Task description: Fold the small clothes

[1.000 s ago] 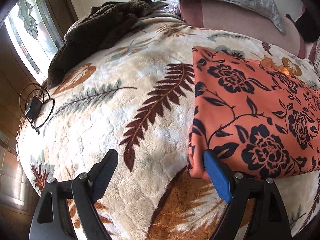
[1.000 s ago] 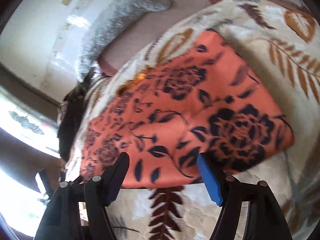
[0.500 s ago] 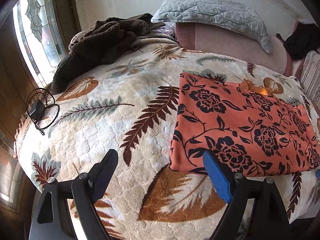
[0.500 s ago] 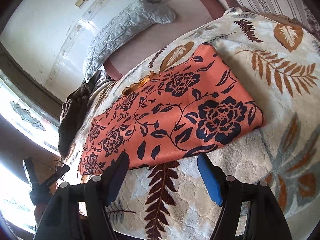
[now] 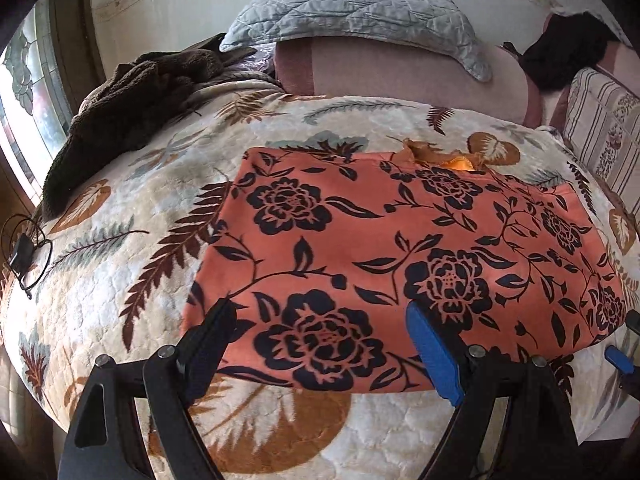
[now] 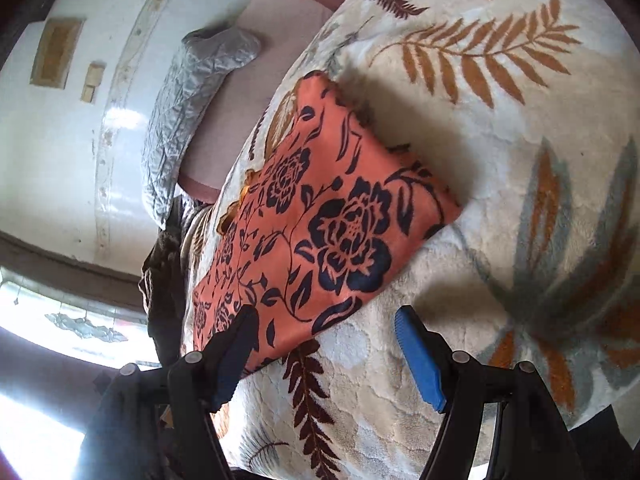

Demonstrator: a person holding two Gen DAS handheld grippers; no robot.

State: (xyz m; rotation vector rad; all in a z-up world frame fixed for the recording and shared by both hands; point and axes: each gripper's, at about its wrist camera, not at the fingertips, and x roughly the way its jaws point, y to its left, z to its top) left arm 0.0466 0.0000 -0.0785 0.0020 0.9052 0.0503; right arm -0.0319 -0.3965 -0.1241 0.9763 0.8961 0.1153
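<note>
Your left tool (image 5: 320, 348) hangs wide open over the near edge of the orange cloth (image 5: 400, 248), gripping nothing. Your right tool (image 6: 324, 348) is open too, empty, at the cloth's (image 6: 320, 216) near corner. Cloth lies folded flat on the leaf blanket (image 5: 120, 280) of the bed. Around it: brown throw (image 5: 132, 108) far left, grey pillow (image 5: 360, 12) at the head, black cable (image 5: 24, 252) at the left edge, striped cushion (image 5: 600, 132) right

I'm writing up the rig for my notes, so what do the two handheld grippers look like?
Both match. The left gripper and right gripper each have two black, angular plastic fingers joined by round silver bolts, with ribbed blue pads on the inner faces. No cables, markings, sleeves or hands are visible.
</note>
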